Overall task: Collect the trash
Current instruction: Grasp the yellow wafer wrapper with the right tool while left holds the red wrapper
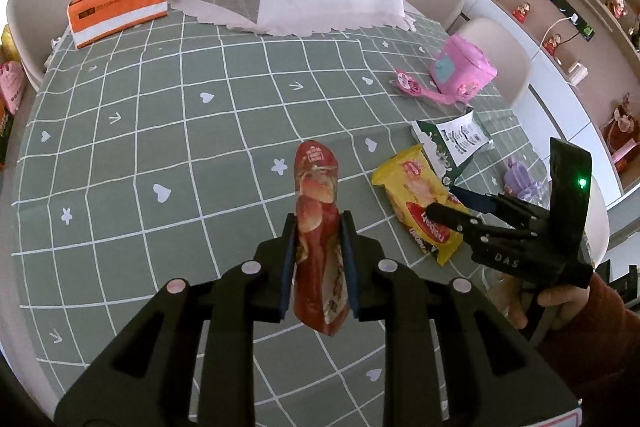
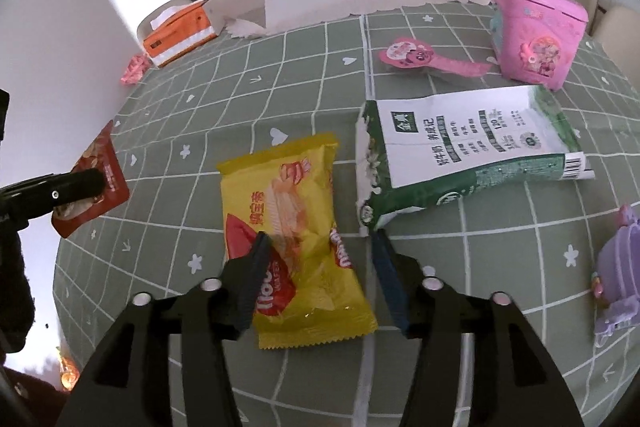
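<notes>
While the left gripper (image 1: 318,227) is clenched on a red snack wrapper (image 1: 318,211), holding it above the green checked tablecloth (image 1: 160,147), the right gripper (image 2: 320,247) stands spread wide over a yellow wafer wrapper (image 2: 296,227) lying flat on the cloth. Just beside that wrapper lies a torn green-and-white milk carton (image 2: 460,155), with a pink toy bin (image 2: 536,27) farther back.

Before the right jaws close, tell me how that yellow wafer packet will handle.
The yellow wafer packet looks like thin crinkled film, so it will probably buckle and flop rather than stay stiff. It lies flat between the open jaws of the right gripper, likely light. Its glossy surface may slip, so a pinch across the middle seems safest.
</notes>
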`<state>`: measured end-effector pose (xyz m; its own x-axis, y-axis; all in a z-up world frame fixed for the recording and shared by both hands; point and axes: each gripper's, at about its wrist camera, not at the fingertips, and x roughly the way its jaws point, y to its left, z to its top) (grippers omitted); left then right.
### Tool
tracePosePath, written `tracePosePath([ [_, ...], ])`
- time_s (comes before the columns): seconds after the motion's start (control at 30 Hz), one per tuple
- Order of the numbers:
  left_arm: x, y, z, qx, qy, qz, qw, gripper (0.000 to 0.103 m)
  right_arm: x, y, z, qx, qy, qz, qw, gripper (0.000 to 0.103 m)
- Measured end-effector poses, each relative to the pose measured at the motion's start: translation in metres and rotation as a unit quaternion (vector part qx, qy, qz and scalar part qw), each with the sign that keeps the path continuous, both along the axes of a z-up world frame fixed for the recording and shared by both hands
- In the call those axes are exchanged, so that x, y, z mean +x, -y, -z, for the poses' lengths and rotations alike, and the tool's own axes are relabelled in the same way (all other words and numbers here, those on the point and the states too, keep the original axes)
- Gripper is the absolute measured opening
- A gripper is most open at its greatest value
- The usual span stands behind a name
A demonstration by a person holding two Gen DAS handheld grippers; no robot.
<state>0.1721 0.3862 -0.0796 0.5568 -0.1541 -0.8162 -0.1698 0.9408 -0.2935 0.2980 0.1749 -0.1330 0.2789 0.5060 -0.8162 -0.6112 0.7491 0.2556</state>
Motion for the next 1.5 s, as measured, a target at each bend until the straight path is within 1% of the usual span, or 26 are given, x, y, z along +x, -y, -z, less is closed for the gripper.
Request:
tracePosePath([
  [0.1,-0.001,-0.002,0.001,-0.004,0.001,0.001,1.0000,0.020,-0.003,-0.008,0.000,-0.021,0.012,-0.010,1.000,0.059],
  [0.17,-0.002,-0.004,0.001,-0.004,0.001,0.001,1.0000,0.020,-0.005,-0.013,0.000,-0.037,0.023,-0.016,0.999,0.059],
  [0.23,-0.003,-0.005,0.002,-0.006,0.000,0.000,1.0000,0.020,-0.007,-0.012,0.000,-0.036,0.028,-0.013,0.999,0.058],
  [0.3,-0.004,-0.007,0.002,-0.008,0.000,-0.001,1.0000,0.020,-0.007,-0.010,-0.001,-0.039,0.033,-0.008,0.999,0.038],
  [0.37,-0.002,-0.010,0.003,-0.009,-0.001,-0.001,1.0000,0.020,-0.007,-0.007,-0.004,-0.042,0.037,-0.004,0.998,0.026],
  [0.4,-0.001,-0.011,0.003,-0.010,-0.002,-0.002,0.9999,0.020,-0.007,-0.003,-0.006,-0.035,0.032,-0.003,0.999,0.022],
  [0.43,-0.001,-0.011,0.003,-0.011,-0.002,-0.002,0.9999,0.020,-0.007,0.002,-0.009,-0.029,0.029,0.002,0.999,0.021],
  [0.5,0.001,-0.012,0.002,-0.017,0.002,-0.002,0.9999,0.020,-0.010,0.010,-0.017,-0.022,0.036,0.010,0.999,0.013],
  [0.57,0.004,-0.010,0.001,-0.024,0.006,0.000,0.9997,0.020,-0.013,0.022,-0.029,-0.013,0.045,0.023,0.999,0.010],
  [0.73,0.019,0.006,-0.006,-0.036,0.018,0.025,0.9989,0.020,-0.025,0.057,-0.065,0.000,0.075,0.065,0.995,0.009],
  [0.93,0.051,0.046,-0.020,-0.054,0.033,0.071,0.9955,0.020,-0.036,0.099,-0.100,-0.014,0.108,0.110,0.988,0.009],
  [1.03,0.065,0.073,-0.031,-0.060,0.046,0.099,0.9922,0.020,-0.041,0.128,-0.117,-0.018,0.122,0.141,0.982,0.009],
  [1.23,0.091,0.135,-0.055,-0.062,0.072,0.154,0.9835,0.020,-0.048,0.187,-0.138,-0.028,0.143,0.189,0.971,0.009],
  [1.33,0.106,0.171,-0.066,-0.065,0.088,0.187,0.9764,0.020,-0.054,0.224,-0.151,-0.031,0.159,0.217,0.962,0.009],
  [1.43,0.116,0.201,-0.071,-0.068,0.088,0.203,0.9729,0.020,-0.059,0.259,-0.161,-0.025,0.165,0.249,0.954,0.009],
  [1.5,0.118,0.229,-0.076,-0.068,0.094,0.225,0.9674,0.020,-0.061,0.279,-0.165,-0.028,0.169,0.264,0.949,0.009],
])
